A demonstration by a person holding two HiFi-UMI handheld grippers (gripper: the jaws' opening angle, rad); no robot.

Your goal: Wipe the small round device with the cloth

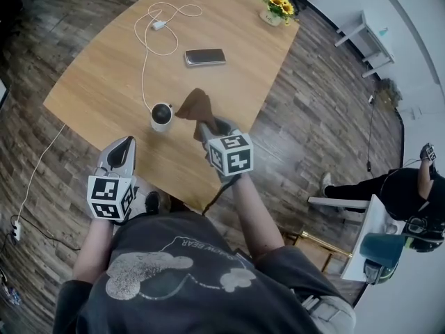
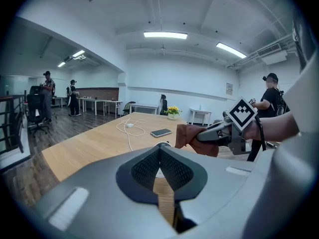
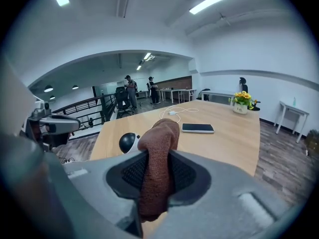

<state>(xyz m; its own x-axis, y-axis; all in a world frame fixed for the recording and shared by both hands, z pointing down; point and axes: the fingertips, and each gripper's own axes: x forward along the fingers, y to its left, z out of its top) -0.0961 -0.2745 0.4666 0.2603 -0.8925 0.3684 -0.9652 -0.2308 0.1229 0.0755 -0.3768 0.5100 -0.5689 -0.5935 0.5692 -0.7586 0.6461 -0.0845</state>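
The only writing that can be read is on the person's grey T-shirt (image 1: 182, 270), printed upside down to the head view: "BEAR" is clear, the word before it is not. The cubes on both grippers carry black-and-white square markers and no letters. The right gripper (image 1: 211, 127) is clamped on the brown cloth (image 1: 195, 106), which rises between its pads and folds over forward. The left gripper (image 1: 124, 152) has its pads pressed together at the tips with nothing between them. The small round device (image 1: 161, 115), black on top with a white body, stands on the wooden table (image 1: 97, 82) close to the near edge, at about 10 o'clock from the right gripper's tips and just beside the cloth's loose corner. Whether the two touch cannot be told. In the right gripper view, the jaw housing cuts off its lower part. Bare wood lies open at 9 o'clock of the device and between it and the dark phone (image 1: 205, 57) at 1 o'clock. A white cable (image 1: 144, 68) runs from the device toward 12 o'clock into loose loops. A pot of yellow flowers (image 1: 277, 9) sits at the far corner. The table's near edge passes under both grippers.
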